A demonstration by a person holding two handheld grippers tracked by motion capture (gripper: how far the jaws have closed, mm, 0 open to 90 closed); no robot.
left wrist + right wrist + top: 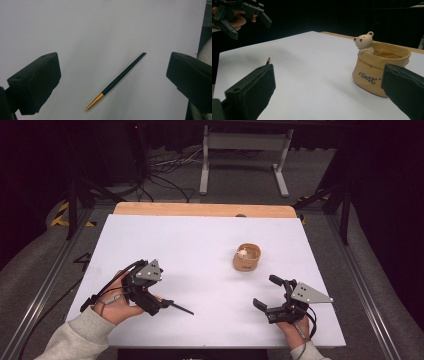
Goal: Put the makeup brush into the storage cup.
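Two grippers out on the white table [200, 245], one in each of my hands, and both have their jaws spread wide with nothing between them. Taking the little tan pot [247, 258] as the landmark: it sits right of the table's middle, a sack-shaped thing with a tiny bear figure [364, 42] perched on its rim and some dark lettering on the side. My right gripper [272, 295] is near the pot, on my side of it and a bit to the right, pointing back toward it so the pot sits just beyond my right jaw in the right gripper view. My left gripper [155, 302] is well apart from the pot, off to its left. A thin black stick with a gold tip [117, 80] lies flat on the table just beside that gripper, on the side toward the pot, untouched.
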